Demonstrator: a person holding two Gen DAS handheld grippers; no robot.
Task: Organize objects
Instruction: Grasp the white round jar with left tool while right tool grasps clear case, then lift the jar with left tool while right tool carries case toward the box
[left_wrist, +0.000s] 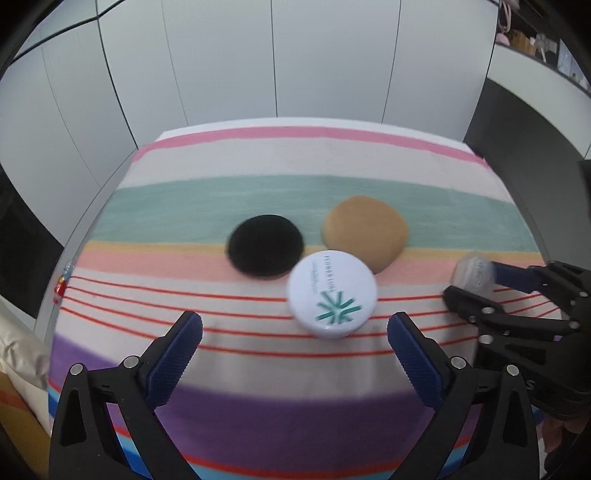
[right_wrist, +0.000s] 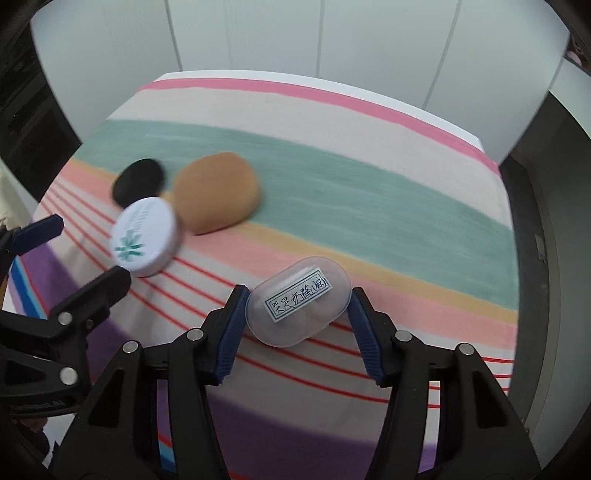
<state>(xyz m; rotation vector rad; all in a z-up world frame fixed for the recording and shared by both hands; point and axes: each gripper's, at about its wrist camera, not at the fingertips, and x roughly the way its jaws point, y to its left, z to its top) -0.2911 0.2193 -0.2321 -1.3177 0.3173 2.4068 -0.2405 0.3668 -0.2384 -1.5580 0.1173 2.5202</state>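
Note:
A white round tin (left_wrist: 332, 293) with a green star mark lies on the striped cloth (left_wrist: 258, 158), touching a black round puff (left_wrist: 264, 245) and a tan round puff (left_wrist: 364, 229) behind it. My left gripper (left_wrist: 295, 320) is open, and the tin sits just beyond its fingertips, nearer the right one. In the right wrist view the tin (right_wrist: 146, 236), the black puff (right_wrist: 138, 181) and the tan puff (right_wrist: 216, 192) lie at the left. My right gripper (right_wrist: 299, 295) is shut on a clear oval case (right_wrist: 299, 301) with a handwritten label, one blue pad pressing on each end.
The cloth covers a small table with white wall panels (left_wrist: 221, 55) behind it. Dark gaps run along the table's left and right edges. The left gripper's fingers (right_wrist: 51, 225) reach in at the left of the right wrist view, close to the tin.

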